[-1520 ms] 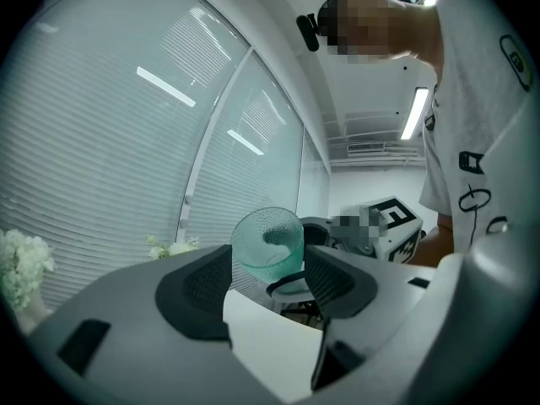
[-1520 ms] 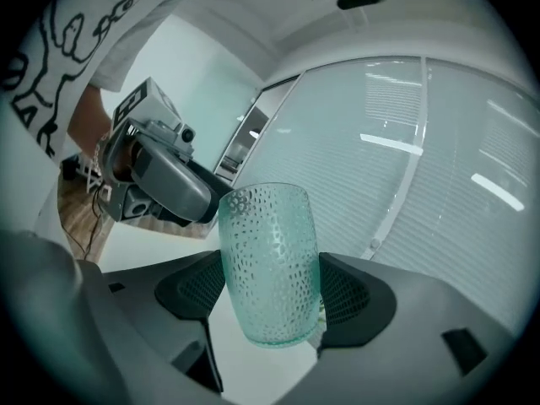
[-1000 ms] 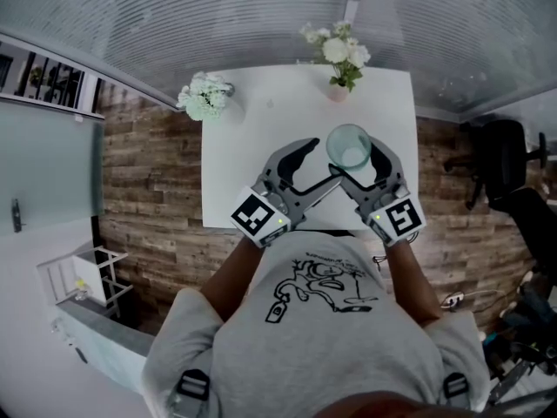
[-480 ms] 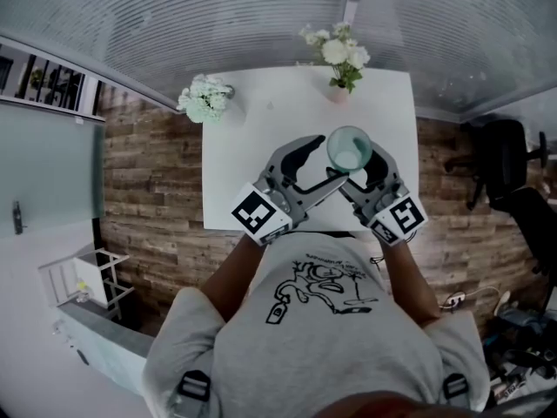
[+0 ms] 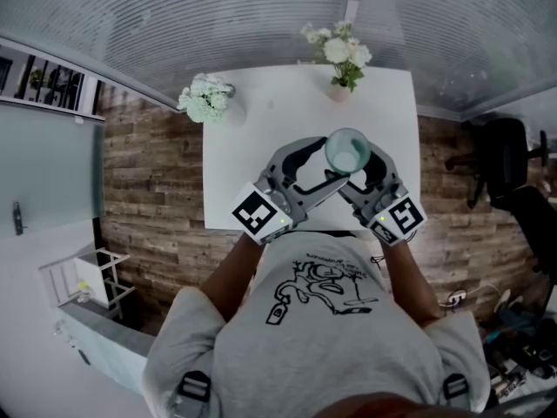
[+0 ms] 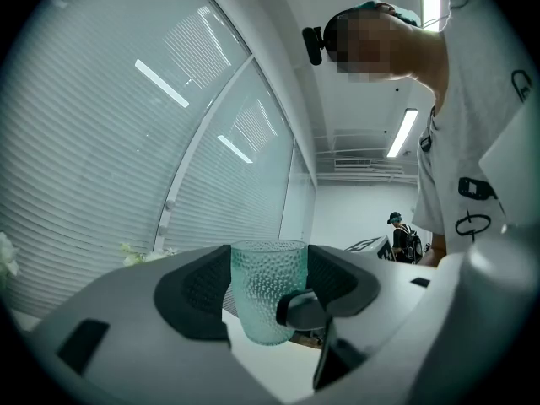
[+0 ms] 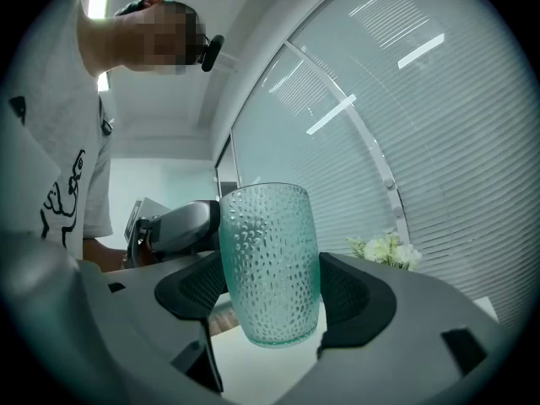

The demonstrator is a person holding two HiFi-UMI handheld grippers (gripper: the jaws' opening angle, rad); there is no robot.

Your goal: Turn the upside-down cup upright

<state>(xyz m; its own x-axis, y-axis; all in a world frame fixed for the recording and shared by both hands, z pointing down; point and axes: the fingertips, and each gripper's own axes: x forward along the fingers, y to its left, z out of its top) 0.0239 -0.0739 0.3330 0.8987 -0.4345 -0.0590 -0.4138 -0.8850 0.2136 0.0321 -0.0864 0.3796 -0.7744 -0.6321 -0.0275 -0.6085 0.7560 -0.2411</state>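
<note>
A teal dimpled glass cup hangs above the white table, its mouth facing up toward the head camera. My right gripper is shut on it; in the right gripper view the cup stands upright between the two dark pads, base down. My left gripper is open just left of the cup, holding nothing. In the left gripper view the cup shows beyond the open jaws, with a right gripper fingertip in front of it.
A small vase of white flowers stands at the table's far edge, and a second white bouquet at its far left corner. A black office chair sits right of the table. The floor is wood plank.
The cup and the right gripper have drifted slightly left and away from me. The left gripper has edged a little closer to the cup. Both grips are unchanged.
</note>
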